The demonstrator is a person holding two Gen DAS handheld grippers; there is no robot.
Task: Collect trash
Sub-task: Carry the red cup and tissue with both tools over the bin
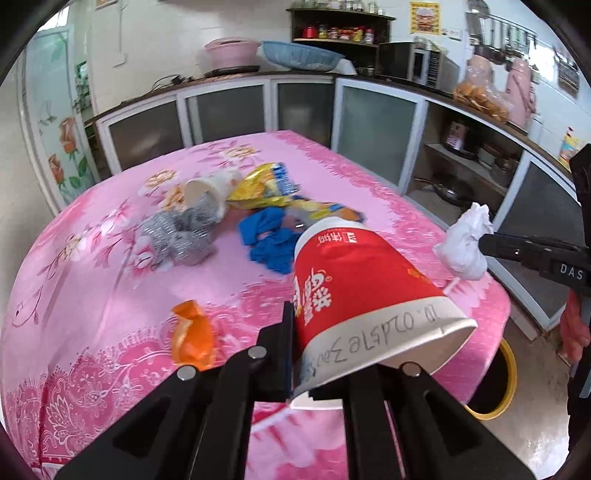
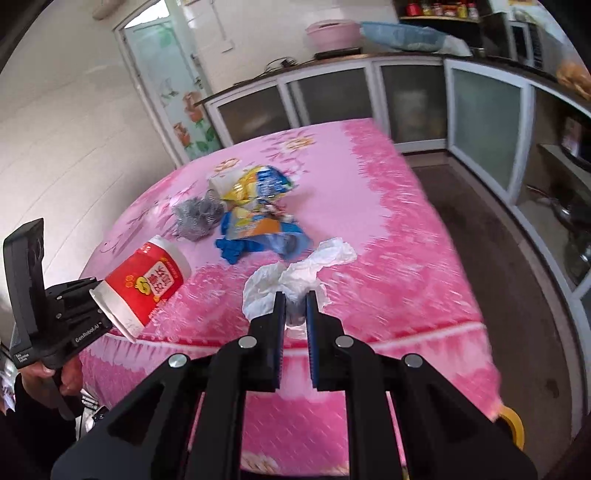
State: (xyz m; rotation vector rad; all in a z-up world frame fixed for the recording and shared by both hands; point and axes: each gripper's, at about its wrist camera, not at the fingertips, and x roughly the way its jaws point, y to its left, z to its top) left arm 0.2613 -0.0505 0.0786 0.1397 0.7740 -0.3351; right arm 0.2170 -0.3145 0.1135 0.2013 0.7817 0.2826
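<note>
Red cup (image 1: 354,284) wall between left gripper (image 1: 295,354) pads

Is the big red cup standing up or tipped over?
Tipped. The red paper cup hangs sideways in the left claw, rim pinched, off the pink tablecloth.

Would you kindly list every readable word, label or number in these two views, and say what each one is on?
"DAS": right gripper, on its body.
"GenRobot.AI": left gripper, on its body.
Handwritten string starting "ID. 02", upside down: white rim band of the red paper cup; the remainder is unclear.
Chinese brand characters on the cup: too blurred to read.
Snack wrappers, yellow wall poster: print too small to read.
</note>
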